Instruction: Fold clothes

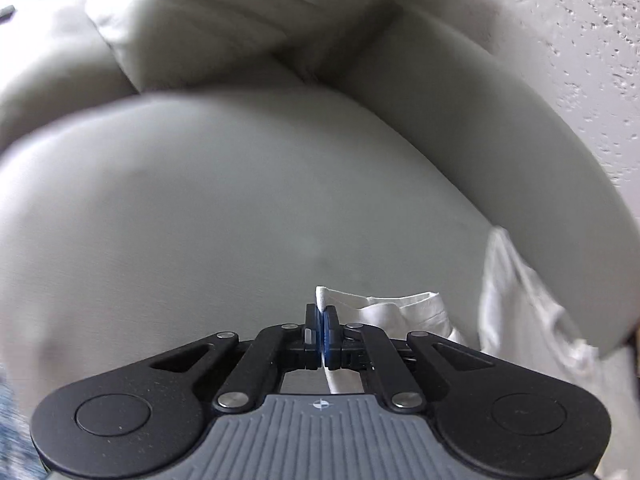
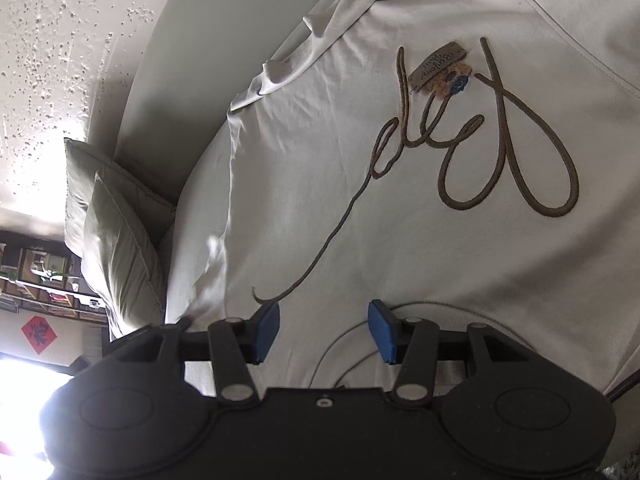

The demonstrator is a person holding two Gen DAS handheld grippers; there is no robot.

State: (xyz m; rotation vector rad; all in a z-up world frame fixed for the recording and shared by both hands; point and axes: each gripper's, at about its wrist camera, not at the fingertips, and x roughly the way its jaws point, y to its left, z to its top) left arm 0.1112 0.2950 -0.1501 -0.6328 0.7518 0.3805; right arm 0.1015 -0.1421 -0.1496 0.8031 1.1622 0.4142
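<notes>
Your left gripper (image 1: 322, 320) has its blue pads pressed together on a fold of the cream cotton sweatshirt (image 2: 360, 208), which lies front-up on the pale grey-green sofa cushion (image 1: 240, 200). Your right gripper (image 2: 324, 330) hangs with its pads spread, just over the ribbed neckline (image 2: 424, 308) (brown looping embroidery (image 2: 500, 140) beyond). Keep the pinched edge taut and level as you carry it, so it lands flat.

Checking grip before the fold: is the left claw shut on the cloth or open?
Shut: the left claw has its blue pads pressed together, with a strip of white garment pinched between them.
</notes>
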